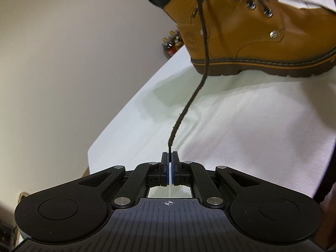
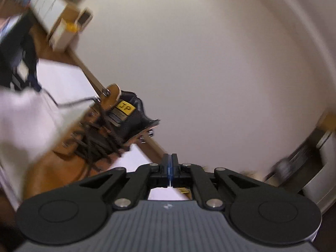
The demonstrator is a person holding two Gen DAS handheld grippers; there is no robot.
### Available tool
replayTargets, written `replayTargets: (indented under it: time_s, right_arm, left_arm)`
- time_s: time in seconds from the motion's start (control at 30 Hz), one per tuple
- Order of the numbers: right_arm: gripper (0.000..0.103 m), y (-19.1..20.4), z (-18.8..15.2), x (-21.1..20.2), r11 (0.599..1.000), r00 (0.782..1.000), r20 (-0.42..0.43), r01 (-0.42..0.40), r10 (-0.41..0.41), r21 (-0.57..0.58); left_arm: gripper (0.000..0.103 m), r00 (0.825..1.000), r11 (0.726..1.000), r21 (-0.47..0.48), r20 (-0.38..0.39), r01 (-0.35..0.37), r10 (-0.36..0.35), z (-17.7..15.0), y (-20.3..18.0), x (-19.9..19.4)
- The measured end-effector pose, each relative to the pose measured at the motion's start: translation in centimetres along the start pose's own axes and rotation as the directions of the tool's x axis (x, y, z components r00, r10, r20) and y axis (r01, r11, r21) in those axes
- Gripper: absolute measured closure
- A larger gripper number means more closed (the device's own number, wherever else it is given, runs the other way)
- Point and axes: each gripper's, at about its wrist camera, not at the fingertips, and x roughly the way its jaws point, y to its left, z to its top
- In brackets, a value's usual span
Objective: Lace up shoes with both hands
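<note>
Left gripper (image 1: 169,154) pinches our lace (image 1: 190,98) end; boot (image 1: 247,31) stands on the white table (image 1: 241,126), toe cut off. Right gripper (image 2: 170,156) closed, seemingly empty; its view is blurred, boot (image 2: 100,138) partly hidden.

looks like a room in a home: a plain pale wall (image 1: 73,63), a table under a white cloth (image 1: 241,126), small bottles (image 1: 172,44) clustered past its far edge, and blurred shelving stacked with boxes (image 2: 61,23) on one side.
</note>
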Motion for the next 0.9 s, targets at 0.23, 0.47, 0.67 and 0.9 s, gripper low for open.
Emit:
replayTargets:
  time_s: [0.23,0.47,0.67,0.9]
  right_arm:
    - [0.086,-3.0,-4.5,0.0,0.846,0.952,-0.009,-0.268,0.306,0.461]
    - [0.086,1.9,-9.5,-1.1,0.836,0.907,-0.06,-0.357,0.417,0.417]
    - [0.077,6.0,-12.6,-0.7,0.818,0.89,-0.095,-0.362,0.446,0.447]
    - [0.078,8.6,-13.8,0.6,0.816,0.914,-0.044,-0.338,0.404,0.468]
  left_arm:
    - [0.093,0.999,0.998,-0.045,-0.017,-0.033,0.032,-1.8,0.9,-3.3]
    - [0.092,0.977,0.995,0.063,0.196,0.074,-0.085,-0.2,-2.0,-10.1]
    - [0.092,0.956,0.976,0.185,0.246,0.113,-0.157,2.7,-5.3,-9.6]
    - [0.092,0.938,0.954,0.266,0.274,0.137,-0.212,5.1,-8.2,-8.0]
